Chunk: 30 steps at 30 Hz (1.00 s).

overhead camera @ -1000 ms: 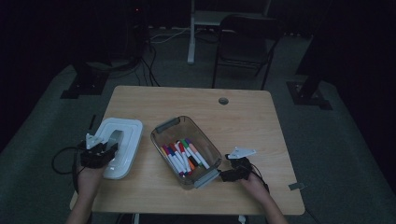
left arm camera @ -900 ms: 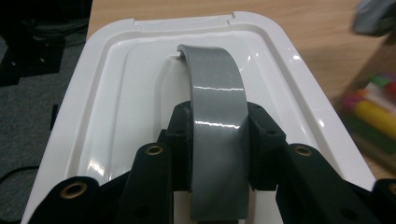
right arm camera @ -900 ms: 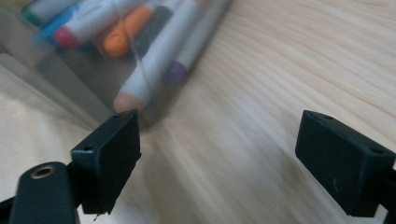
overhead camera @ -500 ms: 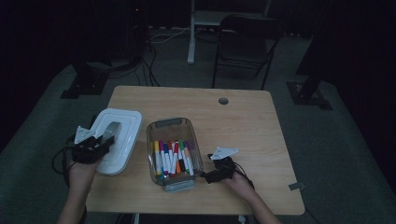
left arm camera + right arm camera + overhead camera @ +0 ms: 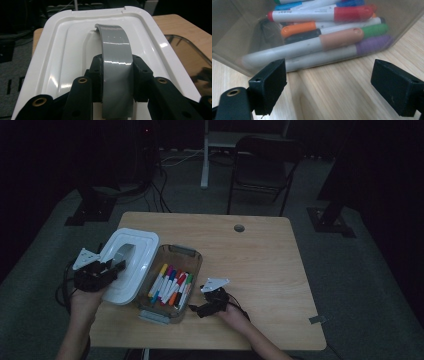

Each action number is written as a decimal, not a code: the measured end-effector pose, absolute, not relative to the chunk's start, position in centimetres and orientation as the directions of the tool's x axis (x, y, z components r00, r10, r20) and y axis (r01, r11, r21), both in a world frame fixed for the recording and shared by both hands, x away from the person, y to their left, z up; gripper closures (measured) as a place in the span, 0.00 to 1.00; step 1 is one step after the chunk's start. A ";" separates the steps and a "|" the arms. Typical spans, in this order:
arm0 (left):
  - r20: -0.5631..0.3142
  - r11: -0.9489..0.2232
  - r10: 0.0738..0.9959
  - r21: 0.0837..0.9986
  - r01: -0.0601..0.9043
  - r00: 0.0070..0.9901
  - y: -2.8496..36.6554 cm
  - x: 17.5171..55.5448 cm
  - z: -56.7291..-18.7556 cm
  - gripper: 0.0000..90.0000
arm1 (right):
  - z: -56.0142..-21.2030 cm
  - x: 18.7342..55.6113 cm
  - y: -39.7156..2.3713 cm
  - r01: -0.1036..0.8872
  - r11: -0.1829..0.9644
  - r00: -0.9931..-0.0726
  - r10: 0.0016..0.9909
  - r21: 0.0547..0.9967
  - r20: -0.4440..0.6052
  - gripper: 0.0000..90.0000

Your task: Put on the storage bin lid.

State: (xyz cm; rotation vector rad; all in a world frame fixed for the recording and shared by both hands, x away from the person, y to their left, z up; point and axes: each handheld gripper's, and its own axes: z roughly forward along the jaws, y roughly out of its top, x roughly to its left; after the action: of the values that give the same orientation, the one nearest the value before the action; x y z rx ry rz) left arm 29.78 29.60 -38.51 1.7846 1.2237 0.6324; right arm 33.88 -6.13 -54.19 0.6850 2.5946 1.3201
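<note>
Lid (image 5: 129,266) in white plastic sits over the table's (image 5: 260,265) left edge, beside the clear bin (image 5: 172,281) of markers (image 5: 171,284). My left tool (image 5: 117,75) is clenched on its grey handle (image 5: 115,50), a grip the left gripper view makes plain. My right tool (image 5: 329,87) near the front edge is released, jaws wide; its view shows the markers through the bin wall.

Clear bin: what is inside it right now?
The clear bin holds a heap of markers lying on their sides: red, orange, green, purple and blue caps show. Lower markers are partly covered by upper ones, so their count stays unclear.
</note>
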 end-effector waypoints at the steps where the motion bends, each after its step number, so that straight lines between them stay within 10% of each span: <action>1: -0.059 -0.151 0.919 0.862 0.484 0.391 29.6 29.8 -38.5 0.76 | -54.2 33.9 -5.9 0.330 0.506 -0.882 0.466 0.797 0.069 0.14; 15: -0.043 -0.228 0.873 0.845 0.484 0.486 26.2 29.9 -38.6 0.76 | -54.3 34.4 -5.0 0.337 0.475 -0.854 0.517 0.813 0.052 0.14; 30: -0.036 -0.303 0.825 0.813 0.496 0.564 22.3 30.4 -40.0 0.76 | -54.5 35.2 -21.3 0.512 0.316 -0.544 0.839 0.799 0.016 0.15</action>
State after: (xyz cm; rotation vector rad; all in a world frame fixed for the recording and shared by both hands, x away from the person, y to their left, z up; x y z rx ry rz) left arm 30.44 22.35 -39.98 1.9678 1.0621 0.5011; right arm 35.23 -21.35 -54.54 1.1988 2.1849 1.1021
